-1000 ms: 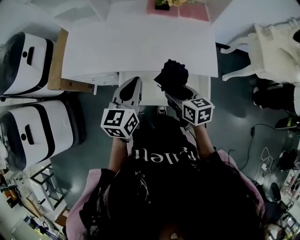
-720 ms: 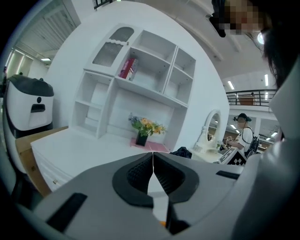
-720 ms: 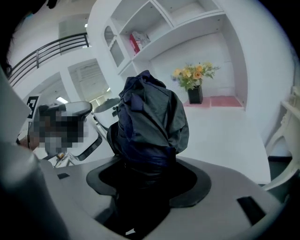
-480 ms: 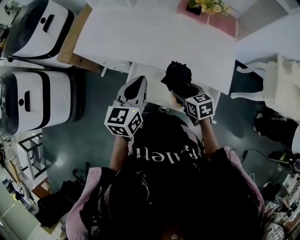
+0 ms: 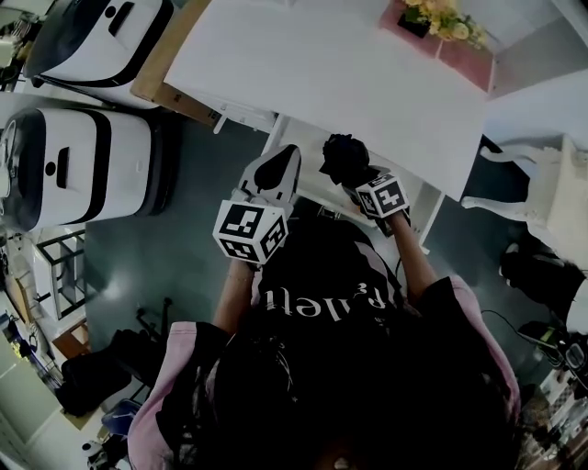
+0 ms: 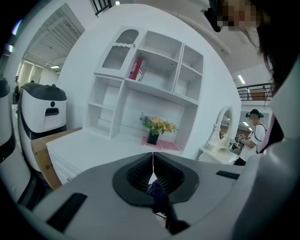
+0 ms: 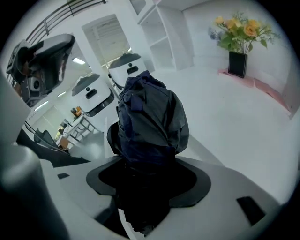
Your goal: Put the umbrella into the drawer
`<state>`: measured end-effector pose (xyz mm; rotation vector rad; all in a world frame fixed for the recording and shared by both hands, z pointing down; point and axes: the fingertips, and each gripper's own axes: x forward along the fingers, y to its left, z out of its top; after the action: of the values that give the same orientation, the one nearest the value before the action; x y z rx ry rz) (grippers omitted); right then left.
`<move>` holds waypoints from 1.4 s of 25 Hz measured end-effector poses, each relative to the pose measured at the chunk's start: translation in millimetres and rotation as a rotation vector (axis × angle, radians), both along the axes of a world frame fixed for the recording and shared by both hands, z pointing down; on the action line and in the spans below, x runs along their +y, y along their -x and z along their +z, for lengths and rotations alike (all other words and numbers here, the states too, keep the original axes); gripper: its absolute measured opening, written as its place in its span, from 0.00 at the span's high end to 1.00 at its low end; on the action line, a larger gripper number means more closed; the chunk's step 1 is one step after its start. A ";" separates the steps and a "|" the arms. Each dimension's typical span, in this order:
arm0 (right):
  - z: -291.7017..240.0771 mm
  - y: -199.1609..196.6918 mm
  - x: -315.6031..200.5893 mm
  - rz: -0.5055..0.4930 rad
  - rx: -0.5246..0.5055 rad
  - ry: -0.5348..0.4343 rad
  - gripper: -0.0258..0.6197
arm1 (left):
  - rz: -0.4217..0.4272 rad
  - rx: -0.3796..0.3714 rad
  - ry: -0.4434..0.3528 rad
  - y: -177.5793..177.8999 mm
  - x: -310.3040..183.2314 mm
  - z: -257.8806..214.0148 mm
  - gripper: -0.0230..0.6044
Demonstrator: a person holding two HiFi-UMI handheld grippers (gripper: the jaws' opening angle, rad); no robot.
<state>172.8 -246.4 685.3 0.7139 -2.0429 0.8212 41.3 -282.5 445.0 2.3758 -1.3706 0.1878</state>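
A folded dark navy umbrella (image 5: 345,156) (image 7: 150,117) stands bunched up out of my right gripper (image 5: 354,174) (image 7: 150,171), which is shut on its lower end. It hangs over the open white drawer (image 5: 312,184) under the desk's front edge. My left gripper (image 5: 280,161) (image 6: 152,164) is level with it to the left, apart from the umbrella, jaws shut to a thin slit. A small dark blue scrap (image 6: 157,194) shows low in that slit; I cannot tell what it is.
The white desk top (image 5: 322,64) carries a vase of flowers (image 5: 432,16) at its far right. Two white-and-black machines (image 5: 73,165) and a cardboard box (image 5: 175,92) stand at the left. At the right is a white chair (image 5: 551,193). A shelf unit (image 6: 150,79) rises behind the desk.
The right gripper has carried the umbrella forward, away from the body and closer to the desk edge. The left gripper went forward with it. The head view has swung round.
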 end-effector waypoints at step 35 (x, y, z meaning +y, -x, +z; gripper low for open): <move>114.8 -51.8 -7.2 0.221 0.128 0.080 0.51 | 0.022 -0.017 0.059 -14.4 3.8 16.7 0.94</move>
<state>224.6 -253.6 800.1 0.9342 -1.8279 0.9515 55.7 -278.7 461.7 2.3464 -1.3287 0.2516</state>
